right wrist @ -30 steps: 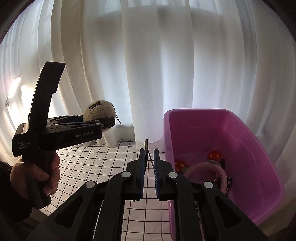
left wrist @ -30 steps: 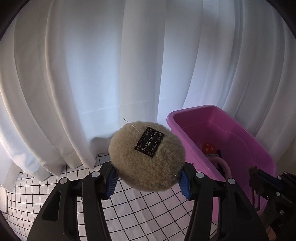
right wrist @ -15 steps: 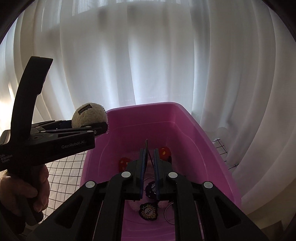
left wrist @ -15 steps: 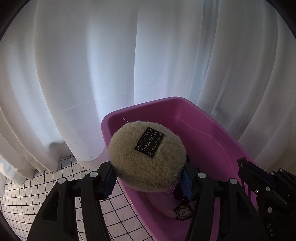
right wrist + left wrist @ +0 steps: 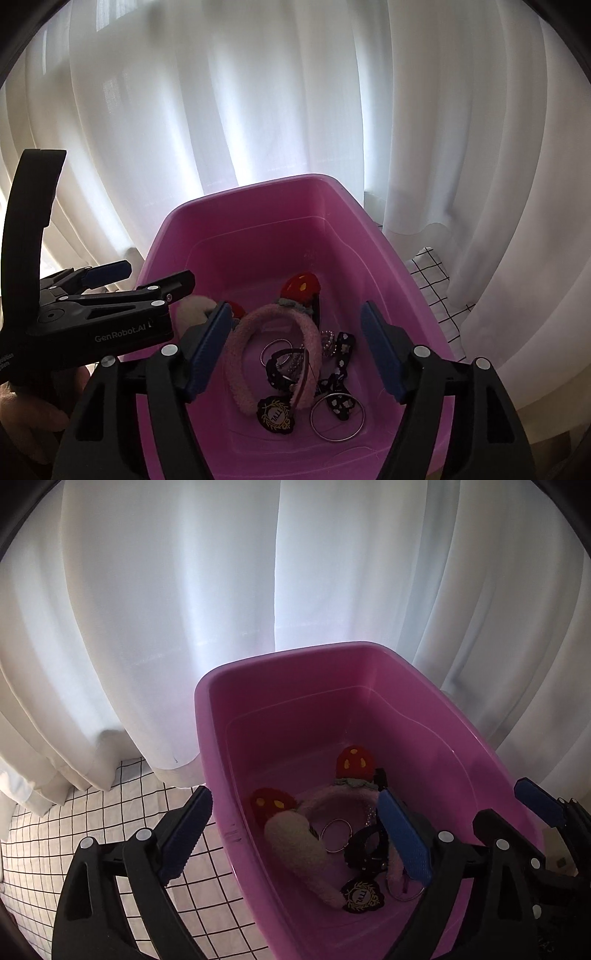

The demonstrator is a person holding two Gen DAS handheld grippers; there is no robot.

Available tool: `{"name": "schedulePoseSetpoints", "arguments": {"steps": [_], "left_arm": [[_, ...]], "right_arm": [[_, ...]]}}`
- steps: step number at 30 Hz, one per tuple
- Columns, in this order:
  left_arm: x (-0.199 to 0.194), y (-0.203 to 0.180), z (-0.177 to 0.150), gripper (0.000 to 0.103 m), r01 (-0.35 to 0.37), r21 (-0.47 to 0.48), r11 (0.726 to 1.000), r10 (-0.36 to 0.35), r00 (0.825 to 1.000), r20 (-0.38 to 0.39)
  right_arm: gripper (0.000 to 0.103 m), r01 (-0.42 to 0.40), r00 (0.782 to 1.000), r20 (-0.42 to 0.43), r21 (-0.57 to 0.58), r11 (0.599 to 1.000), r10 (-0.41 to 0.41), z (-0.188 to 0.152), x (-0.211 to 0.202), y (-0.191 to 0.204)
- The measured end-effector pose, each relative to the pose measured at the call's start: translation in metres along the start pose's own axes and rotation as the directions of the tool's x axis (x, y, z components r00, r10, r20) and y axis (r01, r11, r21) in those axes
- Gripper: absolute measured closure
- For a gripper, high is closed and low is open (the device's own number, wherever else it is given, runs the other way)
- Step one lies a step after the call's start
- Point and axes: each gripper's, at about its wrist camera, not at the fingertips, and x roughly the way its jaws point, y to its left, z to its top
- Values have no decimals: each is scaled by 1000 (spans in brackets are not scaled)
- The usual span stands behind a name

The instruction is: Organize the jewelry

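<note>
Both my grippers, left and right, now hang over the pink tub, jaws opening and empty; the fluffy puff apparently lies inside, among the jewelry

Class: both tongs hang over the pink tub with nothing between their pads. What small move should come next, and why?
Probably lift both tongs back out and away from the pink tub. The left tongs and right tongs are opening with nothing between them, and the fluffy beige pom-pom already lies inside beside the pink headband, so this drop looks done.
</note>
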Motion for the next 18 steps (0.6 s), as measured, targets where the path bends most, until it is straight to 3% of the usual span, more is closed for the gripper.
{"name": "schedulePoseSetpoints", "arguments": {"steps": [8, 18], "left_arm": [[-5, 5, -1, 6, 11, -53, 999, -13, 999, -40], [-23, 11, -10, 6, -73, -40, 997, 70, 996, -63]], "right_arm": [[34, -1, 1000, -18, 47, 999, 2, 3, 1, -9], [33, -4, 1000, -14, 61, 998, 5, -3, -6, -4]]}}
